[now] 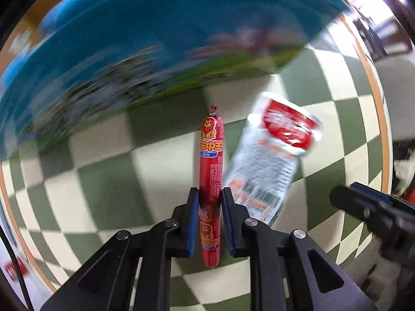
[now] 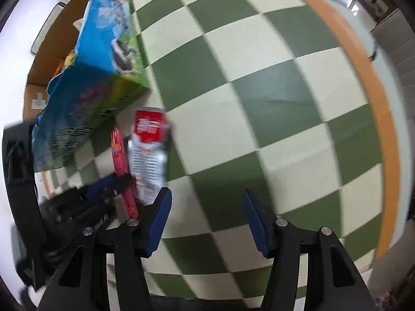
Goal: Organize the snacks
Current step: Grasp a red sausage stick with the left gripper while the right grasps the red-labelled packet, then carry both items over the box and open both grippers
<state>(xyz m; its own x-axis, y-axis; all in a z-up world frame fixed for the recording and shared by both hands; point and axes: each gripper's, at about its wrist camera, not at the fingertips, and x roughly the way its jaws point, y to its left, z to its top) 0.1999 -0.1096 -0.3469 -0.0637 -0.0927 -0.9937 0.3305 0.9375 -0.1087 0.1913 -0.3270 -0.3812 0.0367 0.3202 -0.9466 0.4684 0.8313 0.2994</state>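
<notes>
Checkered tablecloth (image 1: 103,181) bears silver packet (image 1: 269,165) just beside claw-gripped sausage (image 1: 211,160).

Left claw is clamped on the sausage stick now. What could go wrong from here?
The left claw grips the sausage well off its middle, so it may swing or slip when lifted. The silver packet lies right beside it and could get dragged. The open right claw is close enough to bump the left.

Blue snack bag (image 1: 155,51) motion-blurred
</notes>
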